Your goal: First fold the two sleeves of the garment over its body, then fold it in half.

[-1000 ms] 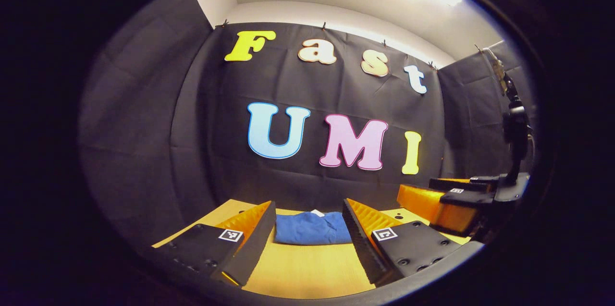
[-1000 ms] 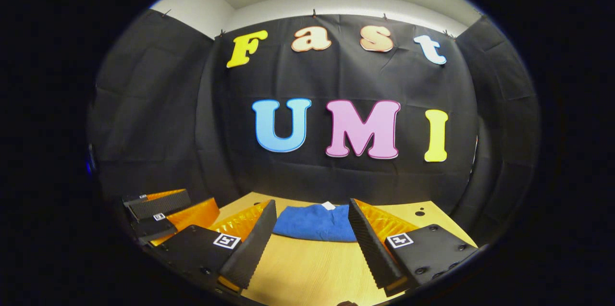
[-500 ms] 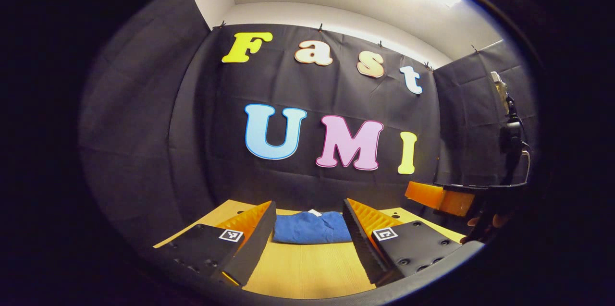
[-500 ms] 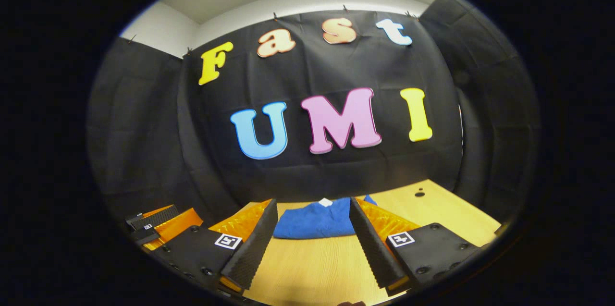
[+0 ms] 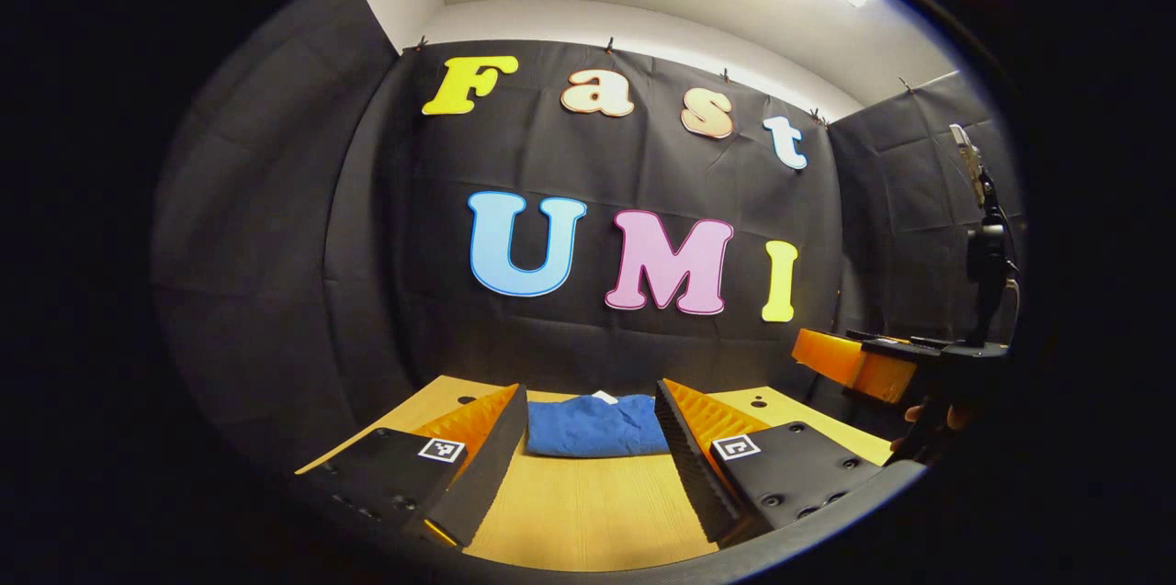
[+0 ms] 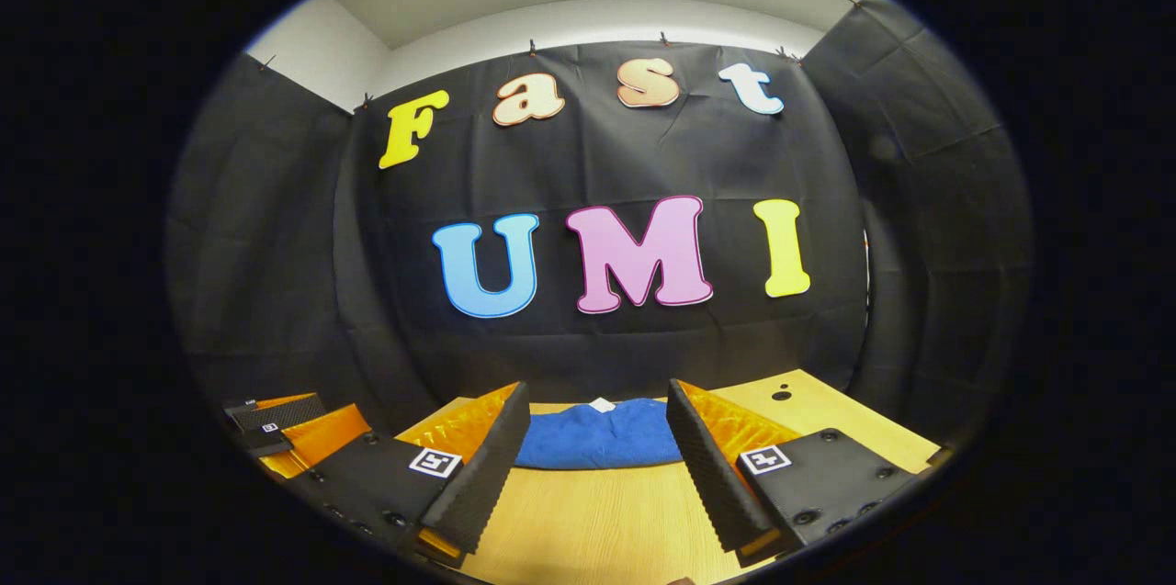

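Left gripper view: the left gripper (image 5: 588, 452) holds its ribbed foam jaws wide apart, empty. At 12 o'clock a soft blue garment (image 5: 595, 426) lies folded on the wood-grain worktop (image 5: 579, 511). The right gripper (image 6: 595, 456) likewise gapes empty.

We saw a wooden table (image 5: 588, 511) with a folded blue garment (image 5: 595, 426) lying on it.

Each handheld gripper (image 5: 588, 447) carried black ribbed pads (image 6: 478, 466) on orange finger backs, black screwed plates with square coded markers (image 5: 735, 447), and what appeared to be a cabled black mast (image 5: 985, 264).
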